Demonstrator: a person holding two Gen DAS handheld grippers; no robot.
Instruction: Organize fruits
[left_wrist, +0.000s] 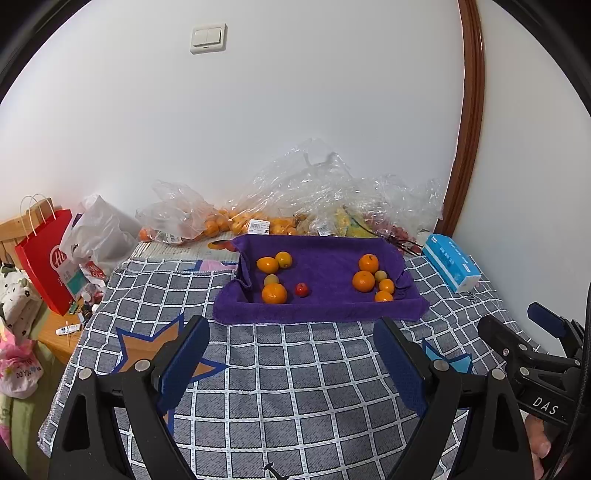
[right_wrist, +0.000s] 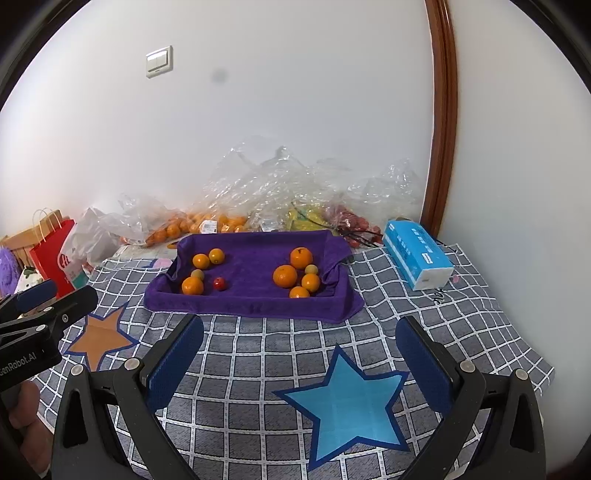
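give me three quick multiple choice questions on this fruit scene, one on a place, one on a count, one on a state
1. Where does the tissue box lie?
A. right of the purple towel
B. on the towel
C. left of the towel

2. How many small red fruits lie on the towel?
A. three
B. one
C. none

3. How are the right gripper and left gripper?
A. both open, empty
B. both holding oranges
C. one holding a bag

Key: 1 A, box sits right of the towel; 2 B, one red fruit shows; 3 A, nothing between the wide jaws.

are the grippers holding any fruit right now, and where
Nothing is held. The left gripper and right gripper both stand open over the checked cloth, short of the purple towel with the fruit.
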